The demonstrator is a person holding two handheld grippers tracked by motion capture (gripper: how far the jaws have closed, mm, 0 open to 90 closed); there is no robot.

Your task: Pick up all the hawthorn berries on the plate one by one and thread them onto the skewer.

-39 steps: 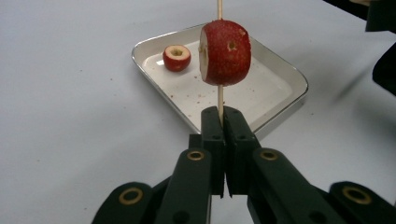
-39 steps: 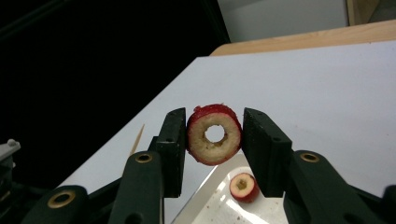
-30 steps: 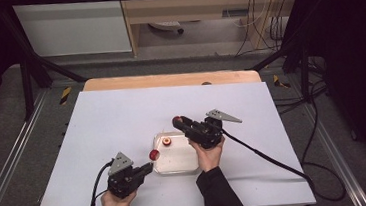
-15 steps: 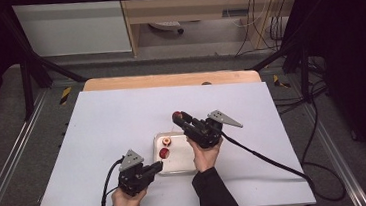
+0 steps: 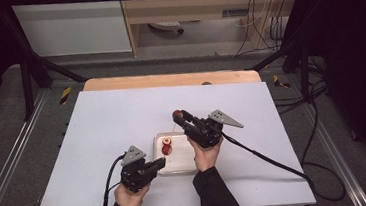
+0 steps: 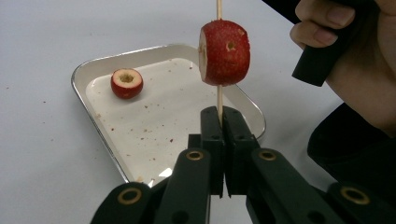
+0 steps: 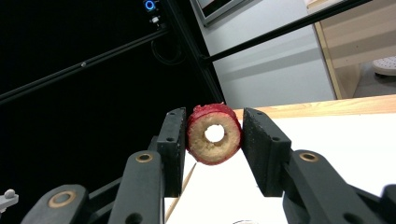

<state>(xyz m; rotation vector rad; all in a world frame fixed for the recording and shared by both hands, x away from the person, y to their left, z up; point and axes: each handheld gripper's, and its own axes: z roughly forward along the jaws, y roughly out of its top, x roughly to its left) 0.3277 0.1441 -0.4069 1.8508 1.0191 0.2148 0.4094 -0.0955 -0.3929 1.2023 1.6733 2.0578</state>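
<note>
Since the earlier frame the left gripper (image 5: 156,163) has been brought in beside the metal tray (image 5: 182,169), its fingers clenched on a wooden skewer (image 6: 218,100) already carrying one cored hawthorn (image 6: 225,52), while a second cored hawthorn (image 7: 214,134) is grasped by the right gripper (image 5: 181,117) above the counter (image 5: 102,120), its hole exposed for threading.

Tray (image 5: 182,169) sits on the desk (image 5: 112,119) toward its near edge, centred. One cored fruit piece (image 6: 126,83) lies in the tray's far-left corner.
</note>
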